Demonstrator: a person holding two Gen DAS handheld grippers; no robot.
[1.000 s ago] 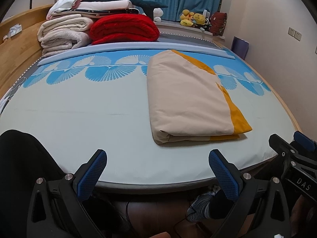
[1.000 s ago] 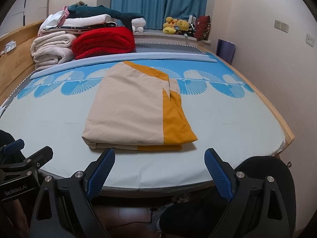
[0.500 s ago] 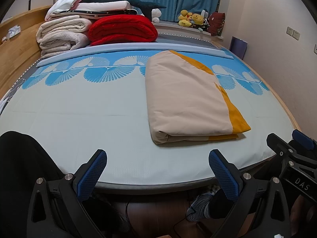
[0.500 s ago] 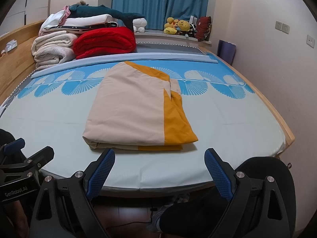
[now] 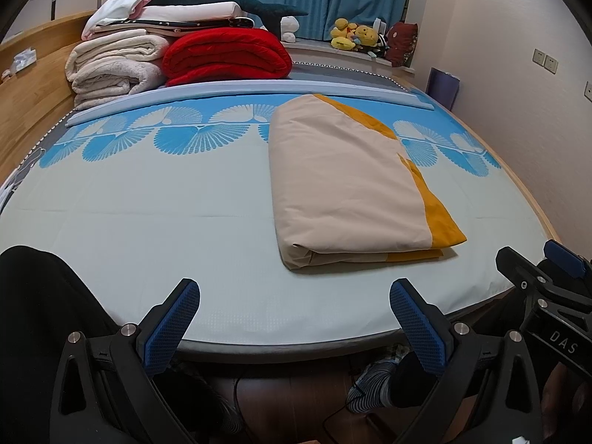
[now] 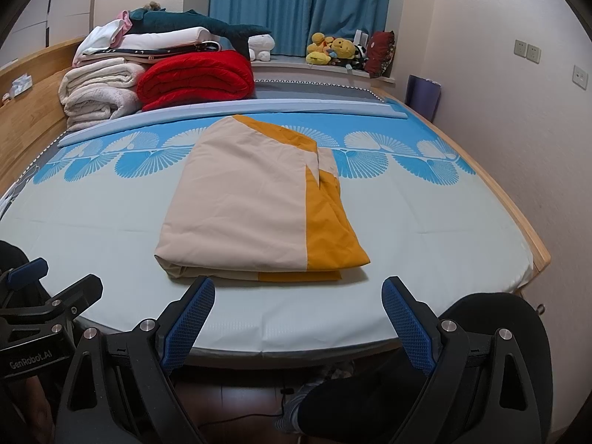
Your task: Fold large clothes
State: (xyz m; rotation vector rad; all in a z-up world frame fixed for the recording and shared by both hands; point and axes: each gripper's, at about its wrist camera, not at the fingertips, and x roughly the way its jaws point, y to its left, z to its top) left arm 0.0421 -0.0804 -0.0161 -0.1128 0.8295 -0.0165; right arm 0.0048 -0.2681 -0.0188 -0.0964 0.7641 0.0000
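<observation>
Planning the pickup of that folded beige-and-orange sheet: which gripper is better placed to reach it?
Right gripper, probably: open, with the folded sheet straight ahead. From the open left gripper, it lies off to the right.

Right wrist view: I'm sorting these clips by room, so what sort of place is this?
Most likely a home bedroom. A wide bed with a wooden frame fills the view, folded blankets are stacked at its far end, and plush toys sit on a ledge below blue curtains.
</observation>
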